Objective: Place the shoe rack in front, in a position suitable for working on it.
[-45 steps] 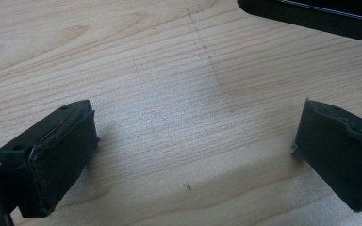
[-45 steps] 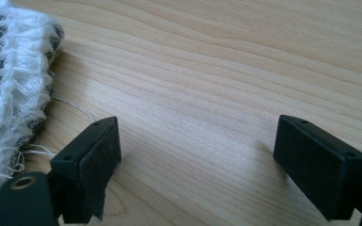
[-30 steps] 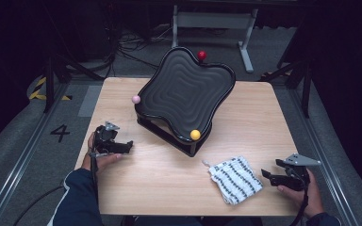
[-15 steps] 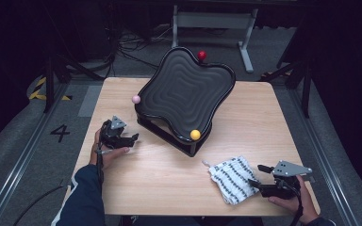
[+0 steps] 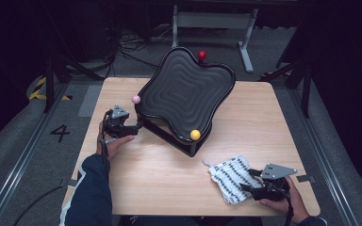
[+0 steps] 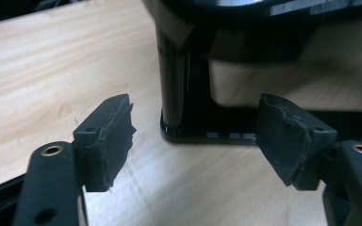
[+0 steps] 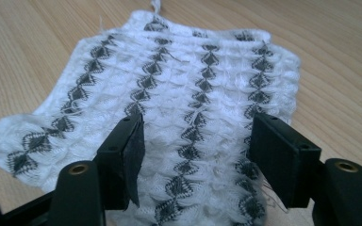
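Your left tool [image 6: 195,136] jaws closing, still apart at the tray's foot [image 6: 207,129], your right tool [image 7: 195,155] jaws closing, apart over the patterned cloth [image 7: 179,94], yellow ball [image 5: 195,134] seen from above

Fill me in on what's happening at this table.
A person works two handheld grippers at a wooden table. The left gripper sits at the base of a black wavy tray on a stand; its jaws have just been closing, with a stand leg ahead of them, not gripped. The right gripper is over a white patterned cloth; its jaws, also just closing, straddle the cloth without pinching it yet.
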### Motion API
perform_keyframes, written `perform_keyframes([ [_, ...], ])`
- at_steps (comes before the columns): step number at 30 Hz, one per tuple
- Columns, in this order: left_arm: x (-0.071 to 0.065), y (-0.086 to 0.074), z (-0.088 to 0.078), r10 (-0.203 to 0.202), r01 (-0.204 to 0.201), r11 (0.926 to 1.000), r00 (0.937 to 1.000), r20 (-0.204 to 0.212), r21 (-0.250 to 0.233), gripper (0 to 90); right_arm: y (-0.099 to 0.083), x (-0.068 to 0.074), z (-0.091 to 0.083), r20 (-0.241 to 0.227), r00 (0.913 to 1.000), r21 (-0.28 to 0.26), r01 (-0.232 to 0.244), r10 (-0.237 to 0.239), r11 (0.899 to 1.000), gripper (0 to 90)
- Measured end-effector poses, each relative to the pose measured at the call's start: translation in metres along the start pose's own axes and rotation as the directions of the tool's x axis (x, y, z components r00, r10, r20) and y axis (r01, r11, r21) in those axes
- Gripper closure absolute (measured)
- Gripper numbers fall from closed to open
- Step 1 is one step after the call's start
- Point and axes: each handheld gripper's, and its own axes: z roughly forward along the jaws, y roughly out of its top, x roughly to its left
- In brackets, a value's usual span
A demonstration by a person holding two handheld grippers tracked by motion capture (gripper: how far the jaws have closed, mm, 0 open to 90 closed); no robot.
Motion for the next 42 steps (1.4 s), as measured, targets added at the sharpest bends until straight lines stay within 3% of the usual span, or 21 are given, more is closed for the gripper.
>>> perform_keyframes([
  [1,-0.002,0.001,0.001,-0.017,0.017,0.9998,0.9999,0.001,0.004,29.0,0.0,0.0,0.001,0.001,1.0,0.0,-0.002,0.002,1.0,36.8],
  [12,-0.006,0.012,0.023,0.024,-0.023,0.9989,0.9988,-0.043,0.04,36.0,-0.003,-0.002,0.005,0.002,1.0,0.007,-0.008,0.008,1.0,36.7],
  [16,-0.005,0.015,0.027,-0.007,0.008,0.9997,0.9986,-0.052,0.021,39.6,-0.004,-0.002,0.005,0.005,1.0,0.006,-0.003,0.003,1.0,36.6],
  [17,-0.003,0.017,0.028,0.018,-0.016,0.9996,0.9978,-0.064,0.022,41.5,-0.004,-0.002,0.006,0.005,1.0,0.006,-0.001,0.001,1.0,36.5],
  [18,-0.003,0.017,0.029,0.008,-0.007,0.9997,0.9979,-0.065,0.023,42.3,-0.004,-0.002,0.006,0.005,1.0,0.005,-0.001,0.001,1.0,36.5],
  [24,-0.003,0.017,0.029,0.033,-0.032,0.9986,0.9989,-0.034,0.042,55.2,-0.005,-0.002,0.006,0.004,1.0,-0.001,-0.004,0.004,1.0,36.5],
  [31,-0.003,0.014,0.024,-0.015,0.014,0.9996,0.9997,0.018,0.024,60.6,-0.007,-0.005,0.005,0.011,0.9998,-0.002,-0.015,0.015,1.0,36.5],
  [33,-0.003,0.012,0.022,0.007,-0.008,0.9998,0.9993,0.036,0.018,62.5,-0.007,-0.005,0.004,0.01,0.9997,0.002,-0.022,0.022,1.0,36.5],
  [34,-0.005,0.011,0.021,-0.001,0.0,0.9998,0.999,0.044,0.019,63.6,-0.007,-0.006,0.004,0.011,0.9997,0.001,-0.022,0.022,1.0,36.5],
  [36,-0.007,0.01,0.018,0.033,-0.033,0.9993,0.9983,0.049,0.016,64.3,-0.007,-0.006,0.004,0.012,0.9997,0.002,-0.023,0.023,1.0,36.5],
  [39,-0.01,0.008,0.015,0.03,-0.031,0.9994,0.997,0.072,0.014,66.3,-0.007,-0.006,0.004,0.012,0.9997,0.0,-0.022,0.022,1.0,36.5],
  [42,-0.012,0.008,0.012,0.051,-0.053,0.9984,0.9953,0.082,0.018,68.0,-0.007,-0.006,0.004,0.013,0.9996,0.001,-0.023,0.023,1.0,36.5],
])
